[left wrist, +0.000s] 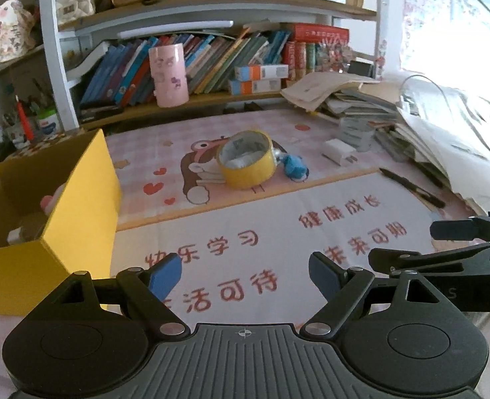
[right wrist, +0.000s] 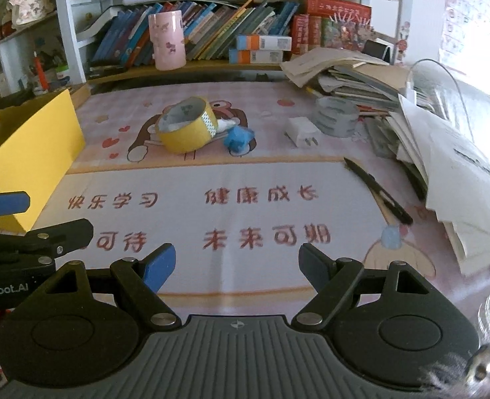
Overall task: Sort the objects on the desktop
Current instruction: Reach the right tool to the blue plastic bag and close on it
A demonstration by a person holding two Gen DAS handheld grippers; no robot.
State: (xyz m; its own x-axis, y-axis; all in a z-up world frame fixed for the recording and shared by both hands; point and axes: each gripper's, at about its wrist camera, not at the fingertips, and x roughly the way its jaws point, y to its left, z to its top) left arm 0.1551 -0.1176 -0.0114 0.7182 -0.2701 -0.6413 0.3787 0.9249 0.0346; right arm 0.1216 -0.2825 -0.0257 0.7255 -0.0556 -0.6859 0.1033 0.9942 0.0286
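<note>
Both my grippers hang released and empty over the bench. From my left gripper (left wrist: 245, 274), the yellow tape roll (left wrist: 246, 159) lies dead ahead at twelve o'clock; from my right gripper (right wrist: 236, 267) it sits at eleven, so left looks nearer.

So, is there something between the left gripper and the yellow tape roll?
Nothing visible: only bare printed mat lies between the open left gripper and the yellow tape roll. The blue toy sits beside the roll, on its far right.
</note>
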